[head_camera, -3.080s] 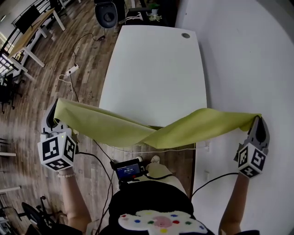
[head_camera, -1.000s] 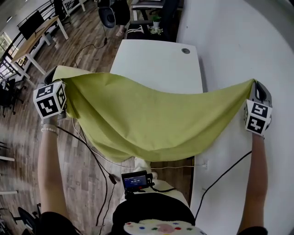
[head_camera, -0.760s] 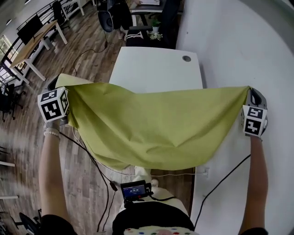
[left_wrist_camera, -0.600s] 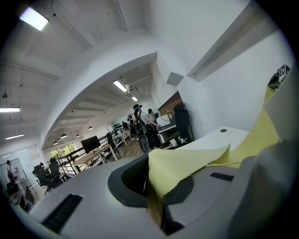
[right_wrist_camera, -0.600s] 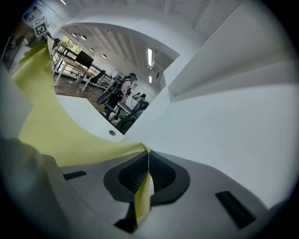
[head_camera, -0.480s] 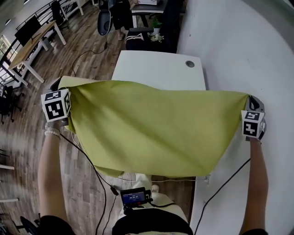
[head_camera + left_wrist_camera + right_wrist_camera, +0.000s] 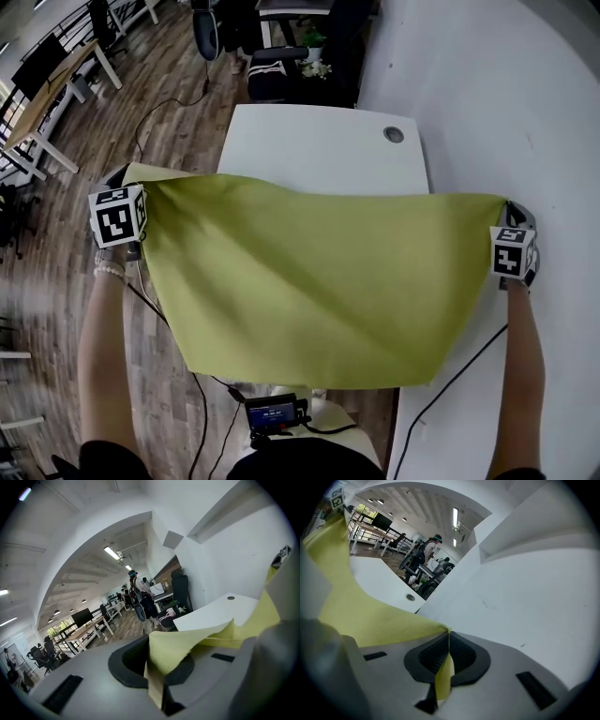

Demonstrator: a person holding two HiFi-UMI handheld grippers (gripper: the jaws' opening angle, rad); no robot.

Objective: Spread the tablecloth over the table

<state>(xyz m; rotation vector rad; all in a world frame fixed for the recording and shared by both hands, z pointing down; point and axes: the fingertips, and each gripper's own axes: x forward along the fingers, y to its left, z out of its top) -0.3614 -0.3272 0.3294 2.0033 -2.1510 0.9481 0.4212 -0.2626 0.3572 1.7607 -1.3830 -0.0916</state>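
Observation:
A yellow-green tablecloth point(image 7: 309, 281) hangs stretched flat between my two grippers, over the near half of the white table point(image 7: 323, 145). My left gripper point(image 7: 127, 183) is shut on the cloth's far left corner point(image 7: 157, 667), out past the table's left side. My right gripper point(image 7: 514, 214) is shut on the far right corner point(image 7: 446, 665), close to the white wall. The cloth's near edge droops toward me and hides the table's front end. In the left gripper view the tablecloth point(image 7: 225, 632) runs off to the right toward the table point(image 7: 211, 613).
A white wall point(image 7: 506, 84) runs along the table's right side. A round cable hole point(image 7: 393, 135) sits at the table's far right end. Black office chairs point(image 7: 281, 66) stand beyond it. Cables point(image 7: 169, 103) lie on the wooden floor at left, with desks point(image 7: 37, 103) further off.
Both grippers have come forward and down with the cloth. The cloth, sagging in the middle before, is now pulled out flat and lower over the table.

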